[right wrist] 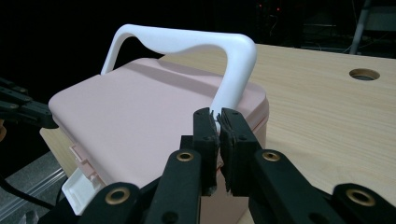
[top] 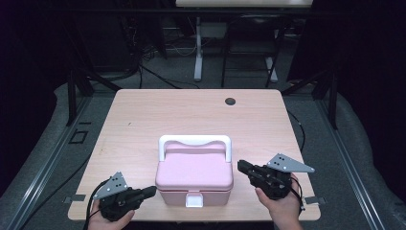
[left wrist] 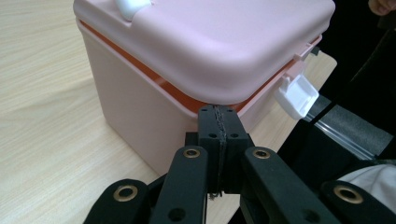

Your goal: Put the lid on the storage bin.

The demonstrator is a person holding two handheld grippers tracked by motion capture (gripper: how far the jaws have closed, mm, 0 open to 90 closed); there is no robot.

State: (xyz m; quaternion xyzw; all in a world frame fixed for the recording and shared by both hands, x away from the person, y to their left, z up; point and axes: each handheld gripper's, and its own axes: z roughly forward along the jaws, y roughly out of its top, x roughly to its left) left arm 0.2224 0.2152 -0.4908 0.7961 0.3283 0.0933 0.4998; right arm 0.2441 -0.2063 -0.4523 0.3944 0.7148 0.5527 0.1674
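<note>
Dark racks, cables and grey floor surround a pale wooden worktop (top: pixel 143 124) with a round cable hole (top: pixel 230 101) at its far edge. From the high view, a pink box (top: pixel 194 172) with a white handle (top: pixel 195 141) stands near the front edge, squarely between the two grippers, its white latch (top: pixel 194 200) facing the person and hanging unfastened. The left gripper (top: pixel 152 190) points at the box's front left corner, and the right gripper (top: pixel 241 166) points at its right side near the handle's foot. That placement suggests one tool on each flank, probably to steady the box and work its lid.

Seen from the left gripper view, the fingers (left wrist: pixel 218 122) are pressed flat together with nothing between them. Their tips sit just under the lid (left wrist: pixel 219 51) at the corner, where a thin orange seam (left wrist: pixel 173 88) shows. The latch (left wrist: pixel 296 95) hangs loose to the right of the fingers. Closed tips make a narrow wedge, which would suit nudging the lid's rim upward.

Along the right gripper view, the fingers (right wrist: pixel 205 130) are nearly together, with a thin slit between them and nothing gripped. The handle (right wrist: pixel 187 44) stands upright just beyond the tips, its nearer leg directly ahead of them. I cannot tell whether they touch it.
</note>
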